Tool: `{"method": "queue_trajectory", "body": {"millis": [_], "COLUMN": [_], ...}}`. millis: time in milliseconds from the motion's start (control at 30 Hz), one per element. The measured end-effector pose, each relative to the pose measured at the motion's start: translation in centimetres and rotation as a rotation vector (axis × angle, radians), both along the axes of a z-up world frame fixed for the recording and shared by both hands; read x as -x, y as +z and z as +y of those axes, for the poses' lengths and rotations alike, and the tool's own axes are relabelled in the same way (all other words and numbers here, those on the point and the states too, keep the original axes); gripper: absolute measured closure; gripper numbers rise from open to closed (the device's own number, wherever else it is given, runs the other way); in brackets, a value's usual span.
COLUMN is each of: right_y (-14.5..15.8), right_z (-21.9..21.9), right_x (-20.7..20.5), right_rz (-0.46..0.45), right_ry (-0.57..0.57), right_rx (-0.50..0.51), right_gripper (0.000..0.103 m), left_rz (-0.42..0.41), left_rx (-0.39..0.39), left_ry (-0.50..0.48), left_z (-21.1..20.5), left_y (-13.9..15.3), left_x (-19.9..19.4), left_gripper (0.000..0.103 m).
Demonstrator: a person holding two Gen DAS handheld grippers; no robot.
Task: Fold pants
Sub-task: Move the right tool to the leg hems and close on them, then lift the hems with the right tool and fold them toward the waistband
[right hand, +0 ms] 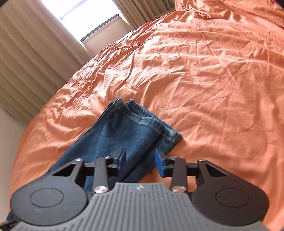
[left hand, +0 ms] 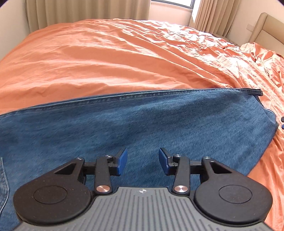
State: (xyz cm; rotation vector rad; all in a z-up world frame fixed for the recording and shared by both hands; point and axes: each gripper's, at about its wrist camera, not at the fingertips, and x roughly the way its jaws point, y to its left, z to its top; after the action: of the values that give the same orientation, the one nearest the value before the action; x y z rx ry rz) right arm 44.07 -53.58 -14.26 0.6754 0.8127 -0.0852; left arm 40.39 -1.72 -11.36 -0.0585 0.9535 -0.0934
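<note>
Blue denim pants (left hand: pixel 124 124) lie flat across an orange bed sheet (left hand: pixel 106 58), one long seamed edge on the far side. My left gripper (left hand: pixel 142 161) hovers just above the broad denim. Its blue pads (left hand: pixel 122 160) stand apart and grip nothing. In the right wrist view the two stacked leg ends (right hand: pixel 124 135) point away, with their hems (right hand: pixel 159 128) at the far end. My right gripper (right hand: pixel 140 162) is over the near right edge of the legs, tilted, pads apart, with denim below but none pinched.
The crumpled orange sheet (right hand: pixel 213 80) covers the bed all around the pants. Beige curtains (left hand: pixel 79 10) and a bright window (right hand: pixel 79 14) stand beyond the far edge. A padded headboard (left hand: pixel 266 28) and bunched bedding (left hand: pixel 262 53) are at the right.
</note>
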Motion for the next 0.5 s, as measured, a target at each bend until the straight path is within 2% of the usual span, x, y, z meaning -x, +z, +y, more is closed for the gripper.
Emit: {"method": "queue_trajectory", "body": {"millis": [100,133,167,233,333,400,500], "right_y": [-1.9,-2.4,-2.7,-2.2,1.0,1.3,-0.8], "right_z": [-1.5,-2.0,-2.3,-2.7,-2.9,-3.1,-3.4], "right_x": [-2.3,-2.9,-3.3,-3.5,-2.2,-2.0,-1.8], "right_rz": [0.02,0.025,0.028,-0.003,-0.128,-0.104,-0.01], "right_ry": [-0.043,-0.045,-0.047,-0.038,-0.019,-0.023,-0.033], "right_rx": [-0.065,-0.088,-0.1,-0.107,-0.077,-0.056,-0.023], "right_gripper": [0.072,0.077,0.089,0.101,0.103,0.103,0.103], "left_rz": [0.005,0.007,0.007,0.009,-0.002,-0.01,-0.011], "left_rx": [-0.011,-0.014,-0.018,-0.023,-0.017,-0.008,-0.022], "left_ry": [-0.004,-0.005,-0.004,-0.002,-0.002,-0.009,-0.003], "left_z": [-0.6,-0.8,-0.8,-1.0,-1.2,-1.5,-2.1], "left_y": [-0.7,-0.9,-1.1,-1.4,-1.7,-1.8,-2.2], "left_x": [-1.0,-1.2,-1.4,-1.7,-1.9,-2.0,-2.3], "left_gripper": [0.054,0.054,0.054,0.055,0.056,0.056,0.056]}}
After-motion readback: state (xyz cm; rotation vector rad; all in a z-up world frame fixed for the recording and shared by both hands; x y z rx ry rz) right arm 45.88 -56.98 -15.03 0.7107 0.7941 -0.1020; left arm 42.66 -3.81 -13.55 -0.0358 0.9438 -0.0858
